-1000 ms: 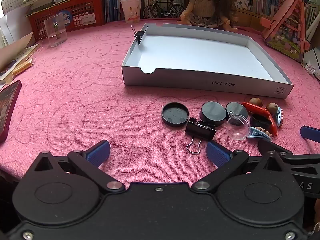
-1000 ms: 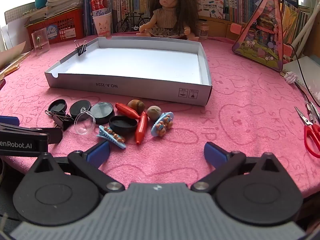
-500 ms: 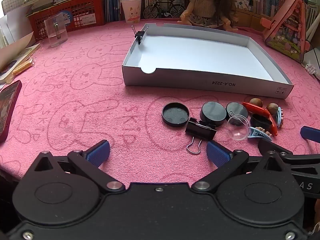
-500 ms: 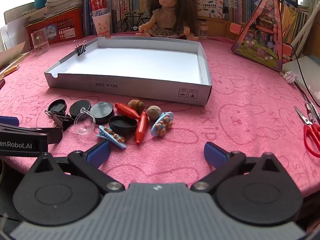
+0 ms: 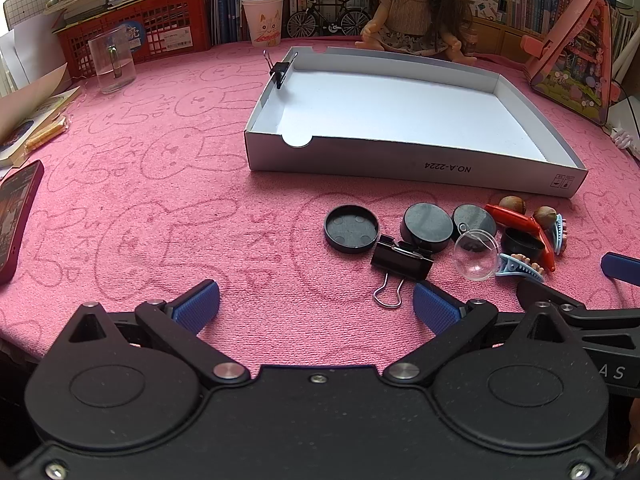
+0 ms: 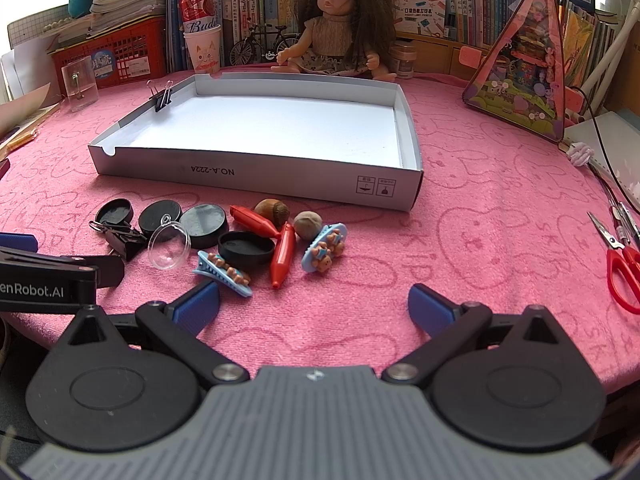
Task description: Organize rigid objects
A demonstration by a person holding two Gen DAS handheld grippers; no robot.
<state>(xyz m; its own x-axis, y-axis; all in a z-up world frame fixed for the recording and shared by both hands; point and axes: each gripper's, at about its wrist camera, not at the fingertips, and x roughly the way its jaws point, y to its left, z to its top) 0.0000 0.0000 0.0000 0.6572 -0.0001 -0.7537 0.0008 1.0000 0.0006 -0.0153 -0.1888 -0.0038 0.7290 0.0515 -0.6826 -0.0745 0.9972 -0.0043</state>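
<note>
A shallow white box tray (image 5: 400, 162) (image 6: 256, 178) lies on the pink cloth, a small binder clip (image 5: 280, 70) on its left wall. In front of it lie small objects: black round lids (image 5: 351, 228) (image 6: 204, 220), a black binder clip (image 5: 401, 262), a clear dome (image 5: 476, 254) (image 6: 168, 246), red clips (image 6: 282, 254), two nuts (image 6: 308, 224), blue hair clips (image 6: 322, 250). My left gripper (image 5: 316, 306) is open and empty, low, just before the binder clip. My right gripper (image 6: 314, 304) is open and empty, just before the hair clips.
A doll (image 6: 340, 24), books, a red basket (image 5: 140, 28), a paper cup (image 5: 264, 20) and a clear cup (image 5: 112, 64) stand behind the tray. A pink triangular toy (image 6: 520, 64) is at right, red scissors (image 6: 622, 268) at far right, a phone (image 5: 16, 216) at far left.
</note>
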